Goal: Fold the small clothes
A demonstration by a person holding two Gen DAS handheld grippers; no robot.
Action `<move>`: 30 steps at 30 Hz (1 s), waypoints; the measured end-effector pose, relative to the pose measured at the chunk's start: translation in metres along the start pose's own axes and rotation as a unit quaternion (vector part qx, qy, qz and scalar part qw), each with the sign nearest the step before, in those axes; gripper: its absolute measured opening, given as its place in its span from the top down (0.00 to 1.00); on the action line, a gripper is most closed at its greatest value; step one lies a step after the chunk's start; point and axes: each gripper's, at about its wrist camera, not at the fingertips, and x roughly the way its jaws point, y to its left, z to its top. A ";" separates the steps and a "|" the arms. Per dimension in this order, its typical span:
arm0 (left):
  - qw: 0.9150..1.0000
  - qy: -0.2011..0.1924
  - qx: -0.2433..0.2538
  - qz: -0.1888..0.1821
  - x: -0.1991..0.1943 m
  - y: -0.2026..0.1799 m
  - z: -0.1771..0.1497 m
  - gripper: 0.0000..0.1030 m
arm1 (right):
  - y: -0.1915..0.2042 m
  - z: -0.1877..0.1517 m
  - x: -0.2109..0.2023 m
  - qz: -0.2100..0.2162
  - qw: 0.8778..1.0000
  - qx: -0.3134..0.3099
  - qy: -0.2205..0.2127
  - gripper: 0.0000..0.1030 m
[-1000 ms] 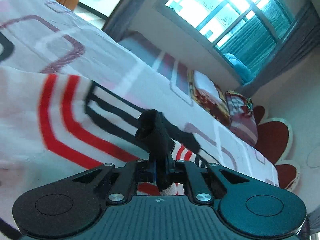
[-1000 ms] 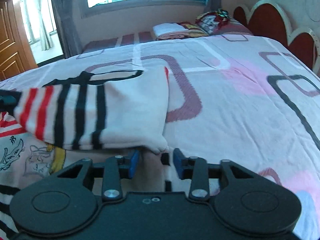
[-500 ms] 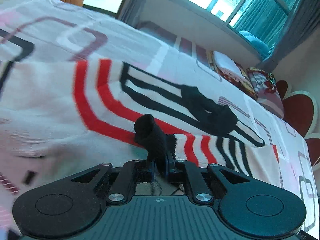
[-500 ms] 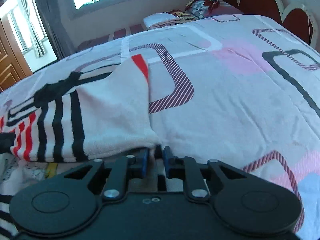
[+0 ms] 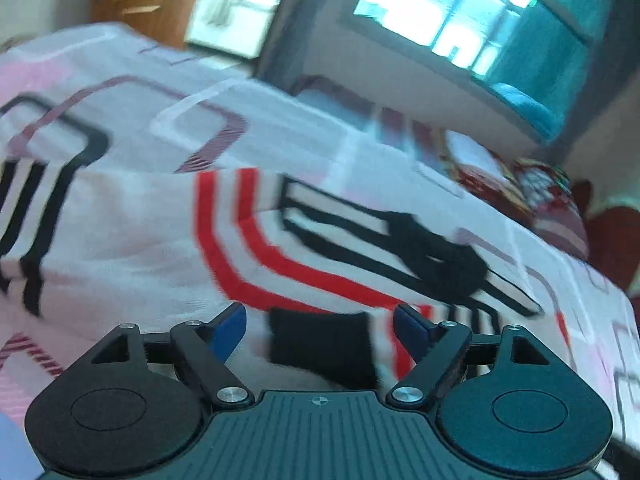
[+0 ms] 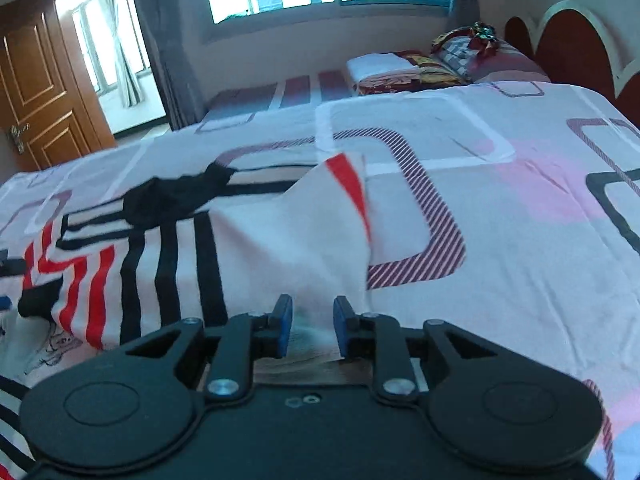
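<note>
A white garment with red and black stripes and a black collar lies spread on the bed. Its black cuff sits loose between the blue pads of my left gripper, whose jaws are opening wide and do not touch it. In the right wrist view the same garment rises in a fold toward my right gripper, which is shut on a bunched white edge of it. A red-striped corner sticks up behind that fold.
The bed sheet has pink, grey and black rectangles. Folded blankets and pillows lie at the far end by the red headboard. A cartoon-print cloth lies under the garment at lower left. A wooden door stands far left.
The left jaws have sprung apart and let go of the black cuff, which now lies flat. The right gripper has carried the garment's edge lower and the fold has settled on the bed.
</note>
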 end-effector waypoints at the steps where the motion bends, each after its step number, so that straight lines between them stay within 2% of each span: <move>1: 1.000 0.002 0.011 -0.012 0.002 -0.007 -0.004 0.22 | 0.003 0.000 0.002 -0.004 1.000 -0.005 0.000 0.78; 4: 0.999 0.024 0.029 -0.035 0.018 -0.025 -0.014 0.22 | 0.006 0.001 0.010 -0.009 1.000 -0.013 0.007 0.77; 6: 0.998 0.049 0.039 -0.019 0.038 -0.027 -0.020 0.22 | 0.004 -0.005 0.018 -0.017 0.999 -0.011 0.034 0.79; 8: 0.998 0.038 0.057 -0.014 0.042 -0.028 -0.021 0.22 | 0.000 -0.005 0.016 -0.012 0.999 -0.001 0.034 0.81; 9: 0.997 0.046 0.060 -0.011 0.042 -0.030 -0.018 0.22 | 0.000 -0.004 0.014 -0.011 0.999 -0.001 0.037 0.80; 11: 0.998 0.036 0.037 -0.023 0.032 -0.031 -0.012 0.22 | -0.003 0.003 0.010 0.000 1.000 0.011 0.024 0.77; 13: 0.999 0.016 0.042 -0.028 0.025 -0.036 -0.007 0.22 | -0.002 0.013 0.010 0.008 1.000 0.012 0.006 0.76; 17: 0.998 0.038 0.049 -0.010 0.046 -0.034 -0.007 0.21 | -0.002 0.041 0.036 0.010 1.000 0.018 -0.007 0.76; 22: 0.994 0.027 0.107 0.008 0.059 -0.042 -0.013 0.21 | 0.001 0.067 0.072 -0.006 1.000 -0.001 -0.015 0.77; 24: 0.994 0.031 0.100 0.006 0.060 -0.042 -0.009 0.21 | -0.002 0.067 0.093 -0.028 1.000 -0.007 0.011 0.79; 25: 0.995 0.032 0.091 0.005 0.057 -0.040 -0.007 0.21 | -0.007 0.064 0.097 -0.025 1.000 0.003 0.013 0.79; 28: 0.998 0.022 0.061 0.007 0.041 -0.031 -0.003 0.21 | -0.007 0.065 0.088 -0.025 1.000 0.008 0.015 0.78; 30: 0.999 0.023 0.046 0.010 0.029 -0.021 -0.003 0.21 | -0.003 0.061 0.074 -0.013 1.000 0.009 0.007 0.72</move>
